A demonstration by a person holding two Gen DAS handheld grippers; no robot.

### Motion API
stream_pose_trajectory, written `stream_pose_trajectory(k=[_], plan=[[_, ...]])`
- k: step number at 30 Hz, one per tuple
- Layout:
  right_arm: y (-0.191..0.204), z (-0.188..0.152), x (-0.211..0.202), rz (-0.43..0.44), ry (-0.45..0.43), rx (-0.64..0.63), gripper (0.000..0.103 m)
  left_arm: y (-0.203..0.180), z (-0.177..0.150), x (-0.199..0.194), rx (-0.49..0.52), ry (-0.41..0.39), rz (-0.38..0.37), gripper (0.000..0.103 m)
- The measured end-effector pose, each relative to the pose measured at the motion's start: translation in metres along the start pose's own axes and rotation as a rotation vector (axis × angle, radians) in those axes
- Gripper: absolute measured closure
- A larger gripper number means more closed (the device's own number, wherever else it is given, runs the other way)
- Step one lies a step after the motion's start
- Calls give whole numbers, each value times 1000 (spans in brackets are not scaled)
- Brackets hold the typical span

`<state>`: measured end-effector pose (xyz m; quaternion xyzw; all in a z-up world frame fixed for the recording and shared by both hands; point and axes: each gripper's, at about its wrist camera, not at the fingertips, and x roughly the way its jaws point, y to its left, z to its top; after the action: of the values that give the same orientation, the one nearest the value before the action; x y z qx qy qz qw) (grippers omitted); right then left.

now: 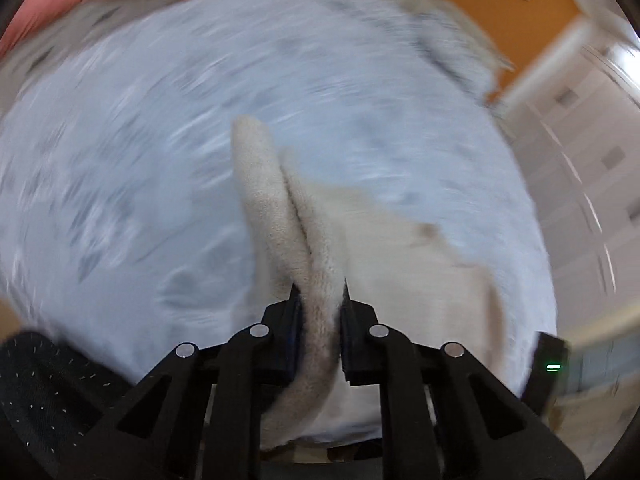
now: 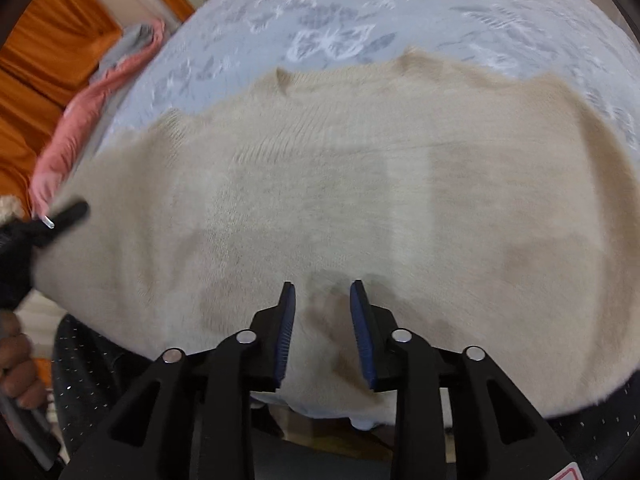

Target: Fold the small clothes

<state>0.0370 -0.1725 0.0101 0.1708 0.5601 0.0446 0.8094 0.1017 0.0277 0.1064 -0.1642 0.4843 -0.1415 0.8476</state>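
Observation:
A cream knitted sweater (image 2: 360,168) lies spread on a pale blue patterned bedspread (image 2: 360,8). My left gripper (image 1: 320,292) is shut on a folded edge of the sweater (image 1: 304,248), which rises up between its pads, lifted off the bedspread (image 1: 200,120). In the right wrist view that gripper shows as a black shape at the sweater's left edge. My right gripper (image 2: 322,292) hangs over the near middle of the sweater. Its jaws stand apart and the pads do not press on the fabric, which lies flat beneath them.
A pink garment (image 2: 80,120) lies bunched at the bed's far left edge, in front of orange curtains (image 2: 48,32). A person's hand (image 2: 16,360) shows at the lower left. White cabinet doors (image 1: 580,140) stand beyond the bed's right side.

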Motion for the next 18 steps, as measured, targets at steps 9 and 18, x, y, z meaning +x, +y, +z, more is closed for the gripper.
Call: stream_pose_trajectory(k=[9, 18], plan=[[-108, -34, -75, -61, -115, 204, 66, -168, -48, 61, 308, 135, -157, 85], [-158, -51, -109, 80, -155, 348, 45, -155, -114, 46, 416, 126, -63, 42]])
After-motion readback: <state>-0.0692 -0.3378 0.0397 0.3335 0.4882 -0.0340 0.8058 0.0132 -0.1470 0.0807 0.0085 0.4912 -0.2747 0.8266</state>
